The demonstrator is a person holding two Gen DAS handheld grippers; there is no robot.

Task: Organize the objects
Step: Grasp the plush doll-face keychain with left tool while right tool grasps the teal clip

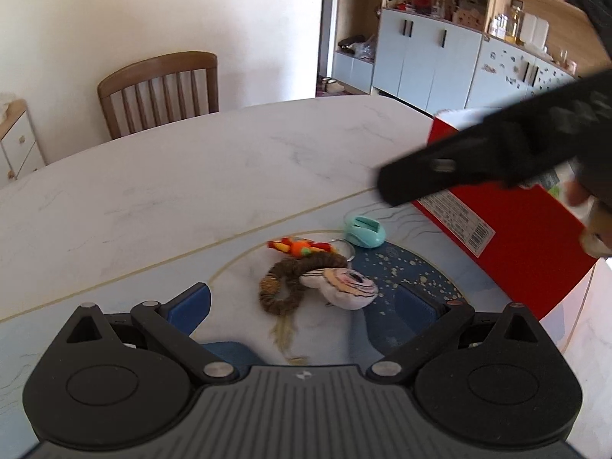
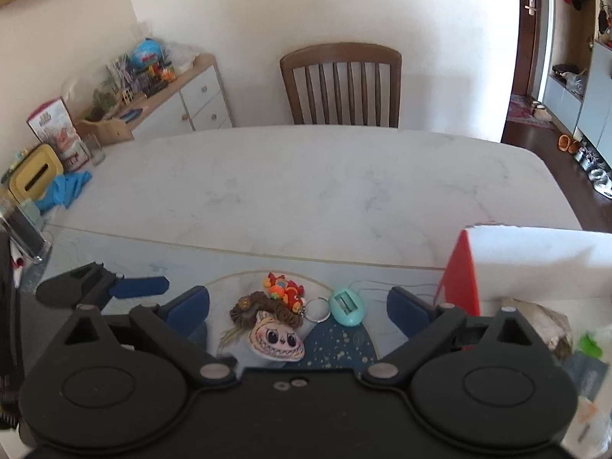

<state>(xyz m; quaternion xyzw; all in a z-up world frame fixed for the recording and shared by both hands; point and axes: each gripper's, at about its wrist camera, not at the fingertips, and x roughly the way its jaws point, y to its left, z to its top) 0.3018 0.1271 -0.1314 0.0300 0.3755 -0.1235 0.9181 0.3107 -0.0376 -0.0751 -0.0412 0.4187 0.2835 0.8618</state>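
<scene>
1. Both grippers, left (image 1: pixel 302 302) and right (image 2: pixel 298 306), are hovering wide open, holding nothing
2. The doll keychain (image 2: pixel 277 338) is lying near, left of the red box (image 2: pixel 461 281)
3. Approach seems underway; next, closing on the doll

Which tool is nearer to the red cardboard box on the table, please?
Right. The right tool is just left of the red cardboard box, its finger beside the box wall; the left tool is farther left, beyond the plush face keychain.

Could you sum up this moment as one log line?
left gripper: open, empty | right gripper: open, empty | plush keychain, teal case: on mat | red box: beside them
</scene>
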